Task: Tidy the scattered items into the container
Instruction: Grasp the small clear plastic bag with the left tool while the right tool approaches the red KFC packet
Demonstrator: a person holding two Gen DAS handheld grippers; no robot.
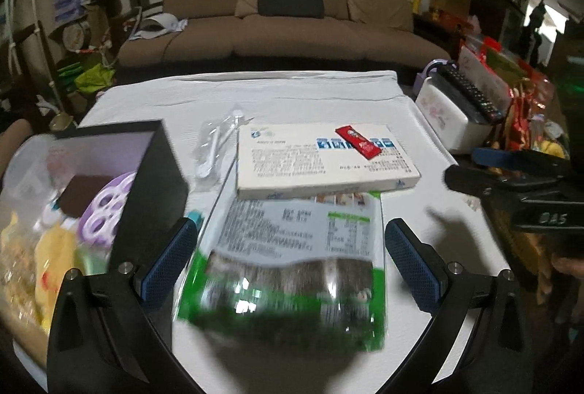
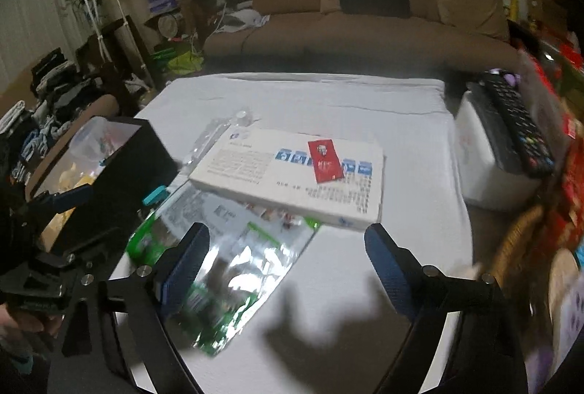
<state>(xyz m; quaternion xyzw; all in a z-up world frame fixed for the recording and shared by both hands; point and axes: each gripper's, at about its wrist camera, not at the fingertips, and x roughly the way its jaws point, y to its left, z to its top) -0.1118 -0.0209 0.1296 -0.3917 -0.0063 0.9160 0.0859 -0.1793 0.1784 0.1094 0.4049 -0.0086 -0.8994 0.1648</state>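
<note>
Step in hand, as judged: pickup of the green snack pouch [image 1: 288,266] for transfer to the black container [image 1: 146,175] at the left edge of the white table [image 1: 292,94].

Recommended: lower until both pads bracket the pouch edges, close on a crimped edge rather than the slick foil middle, lift flat, avoid dragging the white box [image 1: 321,156] overlapping its far end, red sachet [image 1: 359,141] riding on top.

Left gripper [image 1: 292,259]: fingers spread fully, nothing pinched; pouch lying between them in the left wrist view, contact not evident.

Right gripper [image 2: 288,270]: fingers spread wide, empty; pouch [image 2: 219,266] under and beside the left finger, bare table between the tips.

Container already holding several items.
</note>
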